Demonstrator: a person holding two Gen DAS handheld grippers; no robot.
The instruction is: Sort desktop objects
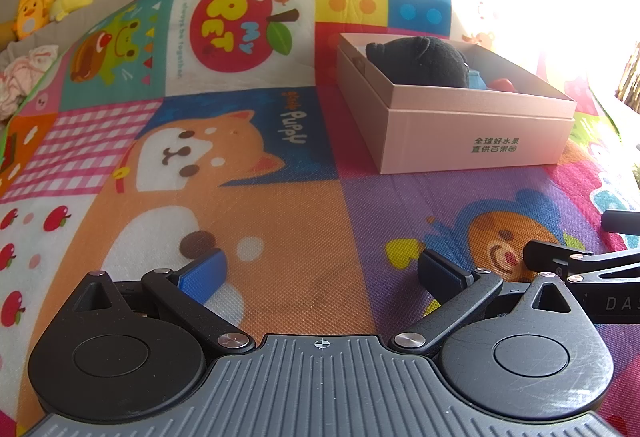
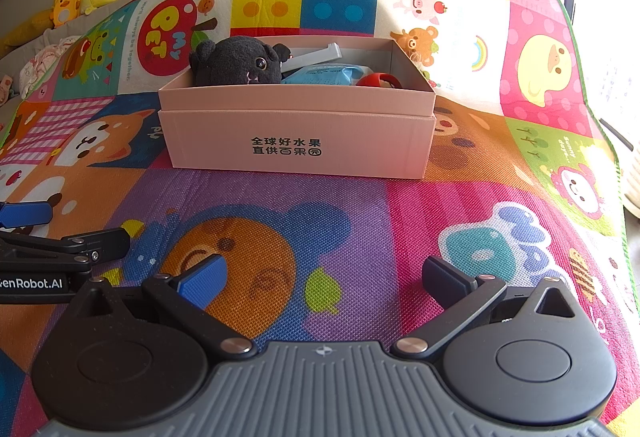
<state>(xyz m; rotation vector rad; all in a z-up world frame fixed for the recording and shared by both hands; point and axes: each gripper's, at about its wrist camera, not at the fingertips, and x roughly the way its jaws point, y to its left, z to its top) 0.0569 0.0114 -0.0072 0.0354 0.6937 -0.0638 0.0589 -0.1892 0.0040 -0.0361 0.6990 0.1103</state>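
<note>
1. Right wrist view puts the pink box (image 2: 298, 141) at our 12 o'clock, resting on the cartoon play mat (image 2: 440, 197); its front wall carries two lines of dark green Chinese print, 全球好水果 over 直供百果园.
2. Inside that box we see a black plush toy (image 2: 236, 63) at the left end, a blue packet (image 2: 324, 74) beside it, a grey-white plastic piece (image 2: 316, 55) behind, and a red round object (image 2: 380, 80) toward the right.
3. Our right gripper (image 2: 324, 277) hangs low over the mat with its jaws spread wide and nothing between them; the blue pad (image 2: 202, 283) faces the dark pad (image 2: 444, 279) across an orange bear print.
4. At 9 o'clock in this view, part of the other tool shows the lettering "enRobot.AI", with the first letter cut by the edge.
5. From the left wrist, the left gripper (image 1: 320, 275) is likewise wide apart and empty, with the box at about 1 o'clock, well apart from it.
6. The mat's readable words include "MY PET" on a red apple at 11 o'clock and "Puppy" beside the dog drawing.
7. At 3 o'clock of the left view, the right tool shows "DAS", cut off.
8. Yellow plush toys (image 1: 44, 1) sit beyond the mat at 10 o'clock.
</note>
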